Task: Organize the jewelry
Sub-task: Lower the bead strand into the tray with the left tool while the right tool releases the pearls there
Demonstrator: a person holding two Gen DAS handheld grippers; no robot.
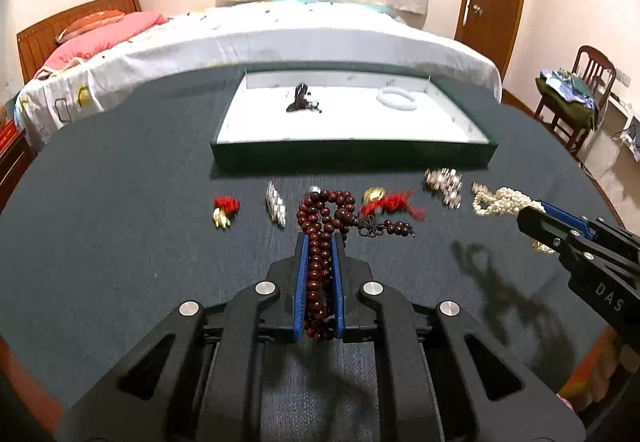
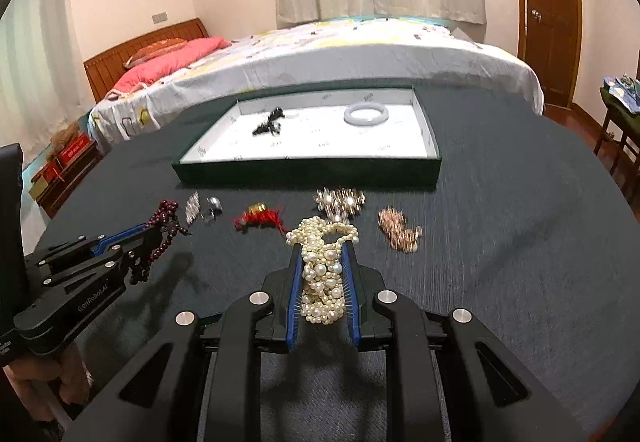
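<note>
Landmark: the shallow dark green tray with white lining [image 1: 352,158], at the far side of the dark grey table cloth [image 1: 120,222].
Left gripper [image 1: 320,242]: closed on the string of dark red wooden beads [image 1: 320,266]; the beads sit deep between the blue pads, and the free end with a black knot lies near the front wall of the tray.
Right gripper [image 2: 322,248]: clamped on the bundle of cream pearl strands [image 2: 324,274], in front of the tray, toward its right half.
Inside the tray: a small dark ornament [image 1: 301,98] at the left, a white bangle ring [image 1: 395,96] at the right.
Not yet sorted: red tassel charms, silver pieces and a copper-coloured piece, in a row just before the front wall of the tray.
Risk 1: the hanging end of the beads may drag over the red tassel with gold piece [image 1: 390,202] and pull it along, I think.
Risk 2: loose loops of pearl may catch on the tray wall if carried too low.
Risk 3: both loads going to the tray together may tangle.
Pose: both grippers point forward and down to the tray; a hand [image 2: 52,382] holds the left handle.
</note>
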